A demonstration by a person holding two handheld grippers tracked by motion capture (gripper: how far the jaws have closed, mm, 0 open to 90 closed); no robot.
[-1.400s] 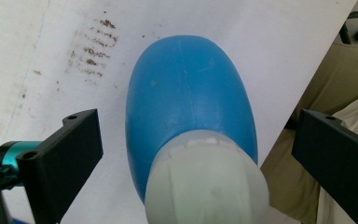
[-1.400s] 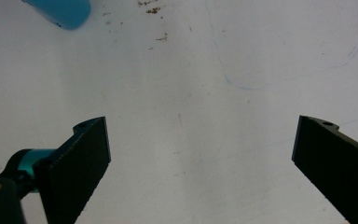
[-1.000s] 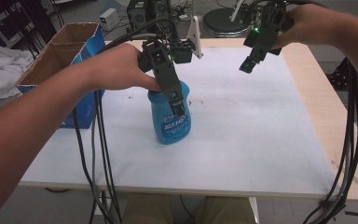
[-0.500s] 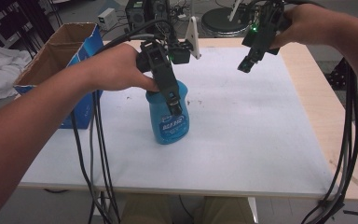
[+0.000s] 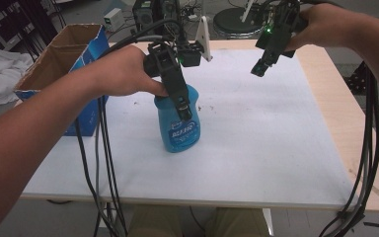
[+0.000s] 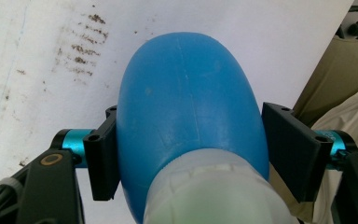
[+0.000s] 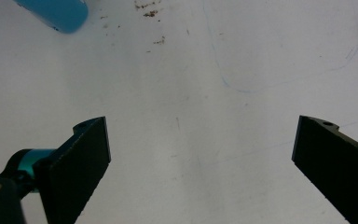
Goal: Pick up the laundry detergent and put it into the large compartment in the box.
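so the blue bottle (image 5: 179, 124) is standing upright on the white counter (image 5: 276, 148), a bit left of the middle, with a printed label facing the near edge; the left tool (image 5: 181, 98) comes down over it from the person's left hand (image 5: 123, 69) and it's clamped on the bottle's upper part; in the left gripper view you can see the blue bottle (image 6: 186, 107) wedged between the two black jaws, one pressed on each side, with a pale translucent collar (image 6: 209, 191) at the neck end close to the camera

the right tool (image 5: 259, 66) is up in the air over the far right part of the counter, well apart from the bottle, held by the right hand (image 5: 325, 24); its jaws are spread wide with nothing between them; the right gripper view looks down on bare white counter (image 7: 191, 116) with some faint pen lines and a few brown specks, and a corner of the blue bottle (image 7: 56, 14) peeks in at the top left

off the counter's left edge there's an open cardboard box (image 5: 59, 59) with blue sides; a white upright bracket (image 5: 205, 32) sits at the far edge just behind the left hand; black cables (image 5: 103, 163) hang from the left tool down over the near edge, and another bundle of cables (image 5: 367, 138) trails down on the right side
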